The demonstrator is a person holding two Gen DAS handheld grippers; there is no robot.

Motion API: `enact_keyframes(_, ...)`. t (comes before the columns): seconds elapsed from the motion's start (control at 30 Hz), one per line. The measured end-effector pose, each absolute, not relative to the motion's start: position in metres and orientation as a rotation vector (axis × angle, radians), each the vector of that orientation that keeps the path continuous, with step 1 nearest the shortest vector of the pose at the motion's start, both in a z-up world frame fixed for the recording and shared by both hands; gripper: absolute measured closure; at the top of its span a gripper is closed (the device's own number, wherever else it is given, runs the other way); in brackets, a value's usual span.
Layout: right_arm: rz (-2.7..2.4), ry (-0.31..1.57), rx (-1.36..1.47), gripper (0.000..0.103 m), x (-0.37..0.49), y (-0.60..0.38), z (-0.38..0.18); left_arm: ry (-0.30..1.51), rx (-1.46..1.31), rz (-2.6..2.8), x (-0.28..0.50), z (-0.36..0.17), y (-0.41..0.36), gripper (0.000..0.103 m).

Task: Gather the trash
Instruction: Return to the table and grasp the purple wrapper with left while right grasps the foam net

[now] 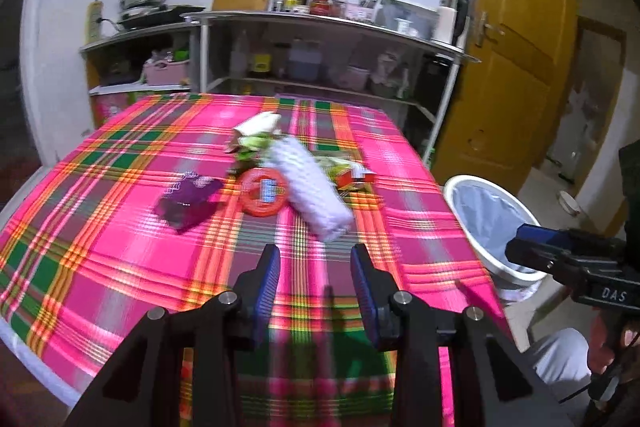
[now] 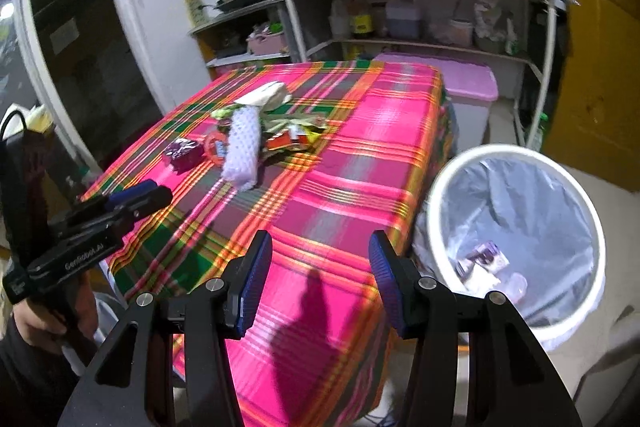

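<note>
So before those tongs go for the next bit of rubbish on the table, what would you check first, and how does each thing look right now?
1. Left tongs open and empty: ok, nothing sits between the blue pads.
2. Right tongs open and empty: ok.
3. Trash still to collect: ok; a white dotted packet, a purple wrapper, an orange ring-shaped lid and a heap of wrappers lie on the plaid tablecloth.
4. Bin within reach: ok, it stands open beside the table, liner in, a few scraps at the bottom.
5. Nearest piece free to grab: cannot tell; the packet seems to overlap the lid, and the picture is blurred.
</note>
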State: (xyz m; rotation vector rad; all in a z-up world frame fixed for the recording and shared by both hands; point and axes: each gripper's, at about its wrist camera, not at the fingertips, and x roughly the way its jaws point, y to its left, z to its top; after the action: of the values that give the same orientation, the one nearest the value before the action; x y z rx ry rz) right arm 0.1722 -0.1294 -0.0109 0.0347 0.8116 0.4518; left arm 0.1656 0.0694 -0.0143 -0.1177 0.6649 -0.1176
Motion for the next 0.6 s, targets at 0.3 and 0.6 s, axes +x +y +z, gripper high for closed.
enact_keyframes(0.3,0.523,0.833,-0.009,0.052,0.202,-0.083,-0.013,0.661,-0.134,-0.018,0.188,-0.011,0.124,0.052)
enact_keyframes(0.6,0.566,0.86,-0.051,0.052,0.235,-0.044,-0.02,0.692,-0.104,-0.002,0.231,-0.019,0.152,0.052)
